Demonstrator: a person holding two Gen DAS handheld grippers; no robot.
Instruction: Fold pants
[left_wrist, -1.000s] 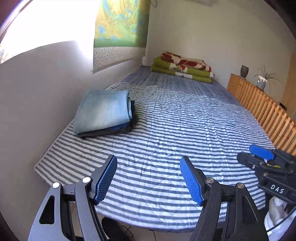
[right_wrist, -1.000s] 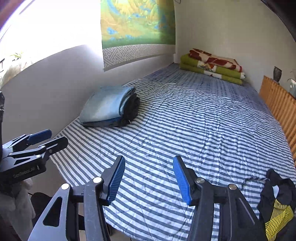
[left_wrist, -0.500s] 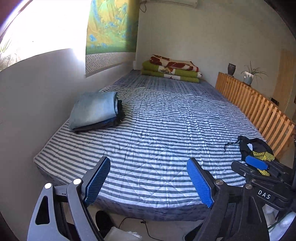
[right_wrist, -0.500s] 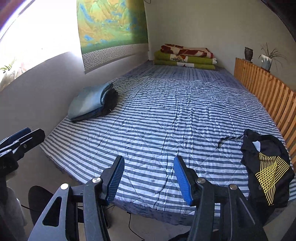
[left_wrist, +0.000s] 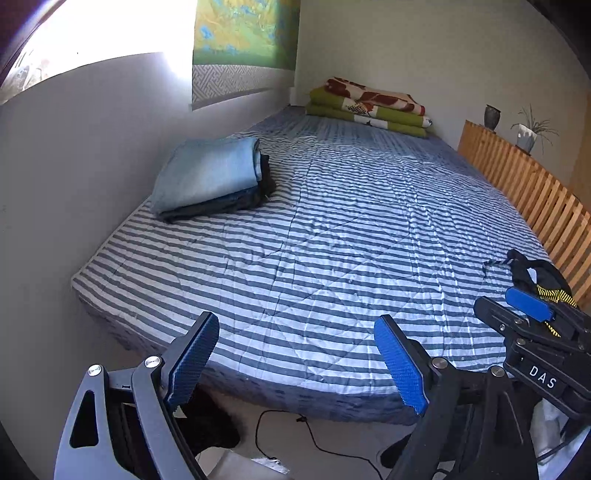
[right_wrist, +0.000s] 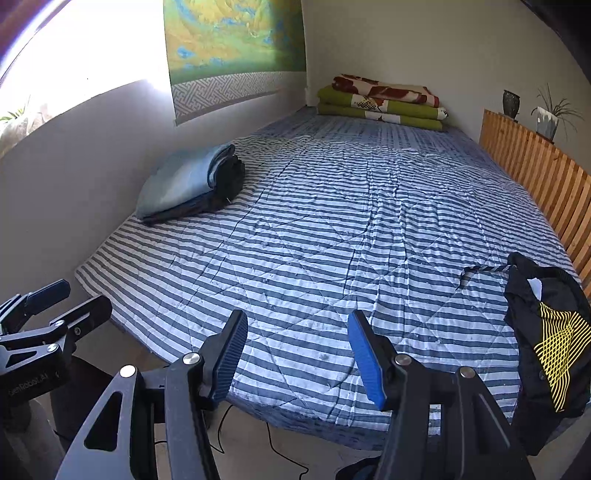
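Note:
A crumpled pair of black pants with a yellow pattern lies at the near right corner of the striped bed; the left wrist view shows these pants behind the other tool. A stack of folded pants, light blue denim on top, rests by the left wall. My left gripper hangs open and wide over the bed's near edge, nothing between its blue pads. My right gripper is open too, narrower and empty, with the black pants to its right.
Folded green and red blankets lie at the far end of the bed. A wooden slatted rail runs along the right side, with a vase and a potted plant on it. A black cable trails on the floor below.
Both grippers have drawn back and sunk toward the bed's near edge, so the floor and the black pants came into view. The left jaws have spread wider.

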